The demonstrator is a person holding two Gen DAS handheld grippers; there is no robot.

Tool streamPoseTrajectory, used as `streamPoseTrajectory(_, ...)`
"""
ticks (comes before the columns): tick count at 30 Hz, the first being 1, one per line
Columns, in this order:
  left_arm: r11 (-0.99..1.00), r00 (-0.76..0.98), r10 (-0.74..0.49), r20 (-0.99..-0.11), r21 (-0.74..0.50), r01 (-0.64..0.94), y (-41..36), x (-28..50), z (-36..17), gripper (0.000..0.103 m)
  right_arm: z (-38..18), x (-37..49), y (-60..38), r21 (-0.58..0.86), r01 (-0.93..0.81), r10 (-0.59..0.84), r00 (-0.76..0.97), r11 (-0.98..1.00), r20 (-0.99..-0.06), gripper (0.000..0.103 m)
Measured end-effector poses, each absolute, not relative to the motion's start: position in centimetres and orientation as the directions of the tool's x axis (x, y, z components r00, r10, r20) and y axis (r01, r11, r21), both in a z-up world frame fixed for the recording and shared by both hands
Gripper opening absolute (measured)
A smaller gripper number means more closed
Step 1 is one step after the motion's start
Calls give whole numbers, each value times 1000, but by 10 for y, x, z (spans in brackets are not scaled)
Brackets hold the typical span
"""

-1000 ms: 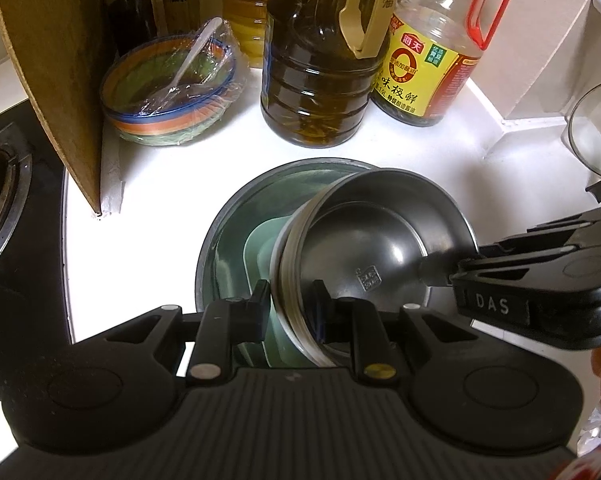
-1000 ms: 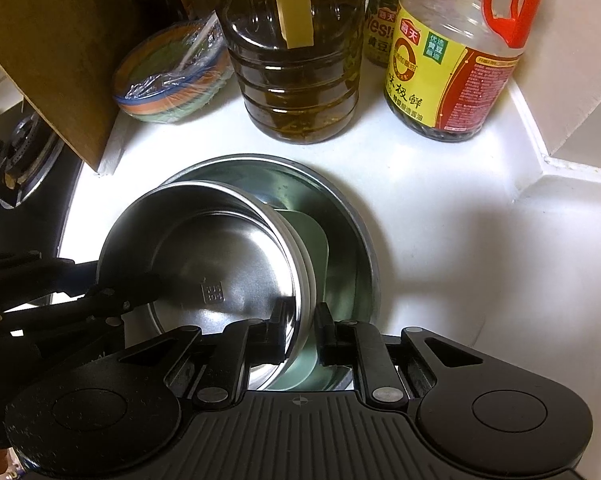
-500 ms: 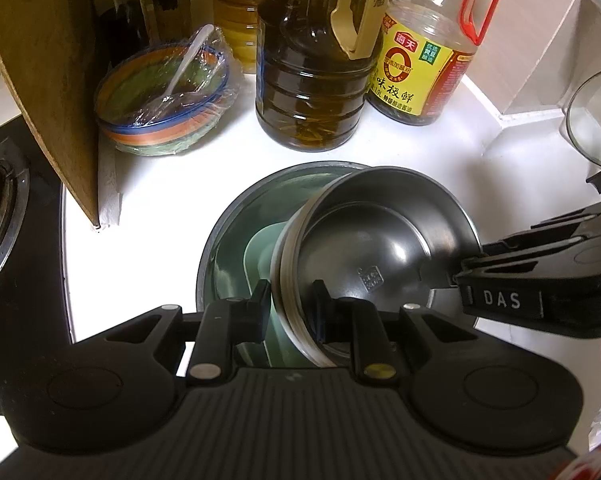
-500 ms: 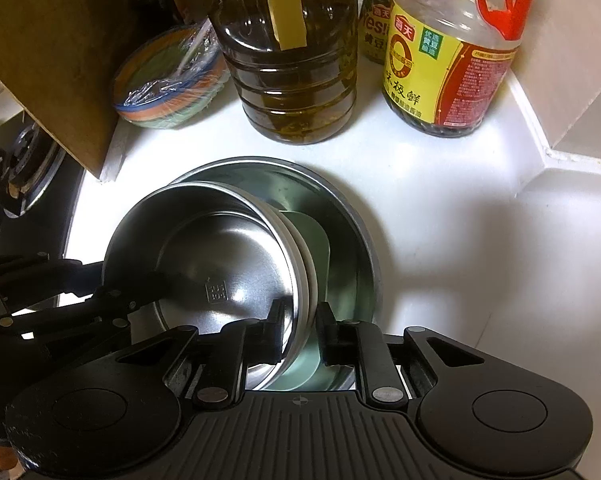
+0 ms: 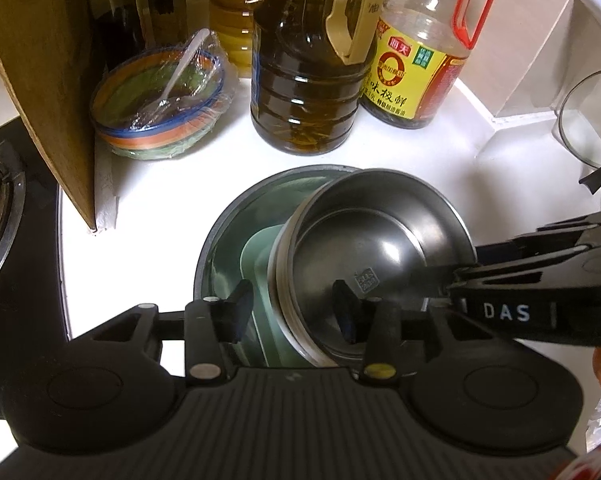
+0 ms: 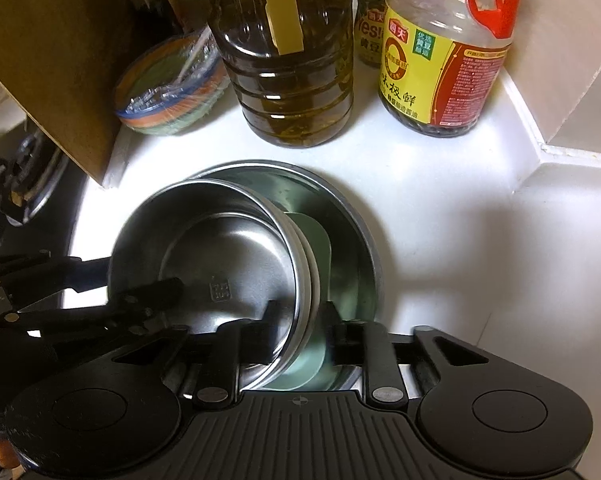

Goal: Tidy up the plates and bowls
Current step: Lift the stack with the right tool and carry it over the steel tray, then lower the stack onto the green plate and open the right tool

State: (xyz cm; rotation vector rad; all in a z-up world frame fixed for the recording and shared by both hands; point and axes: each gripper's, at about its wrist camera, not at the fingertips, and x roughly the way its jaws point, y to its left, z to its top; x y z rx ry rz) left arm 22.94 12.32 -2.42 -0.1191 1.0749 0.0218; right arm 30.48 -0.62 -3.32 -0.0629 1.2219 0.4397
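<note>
Bowls (image 5: 376, 256) — a steel stack tilted inside the basin (image 6: 360, 232) on the green plate (image 5: 256, 256) — sit between both grippers, left (image 5: 292, 304) and right (image 6: 300, 328) each spread astride opposite rims, neither pinching.

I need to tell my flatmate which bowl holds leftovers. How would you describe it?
On the white counter, look left of the big dark oil jug, beside the upright cardboard sheet. That striped bowl alone is sealed in cling film with a spoon inside.

The steel bowl (image 5: 376, 248) is gleaming, brushed metal; the countertop (image 5: 148, 208) at nine o'clock is showing glossy white.
</note>
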Motion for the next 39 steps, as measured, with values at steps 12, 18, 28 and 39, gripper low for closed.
streamPoseTrajectory(12, 994, 597, -61, -800, -102, -34, 140, 190, 11, 56, -2, 257, -46, 337, -297, 441, 441, 894, -781, 78)
streamPoseTrajectory(18, 997, 642, -47, -765, -73, -13, 140, 154, 18, 56, -1, 206, -64, 346, -256, 430, 564, 903, -705, 81)
streamPoseTrajectory(28, 996, 649, -79, -757, -88, 19, 109, 99, 11, 56, -12, 131, -85, 314, -201, 367, 641, 928, -674, 81)
streamPoseTrajectory(39, 994, 604, -98, -791, -108, 20, 58, 66, -6, 56, -23, 88, -119, 279, -189, 334, 634, 942, -698, 81)
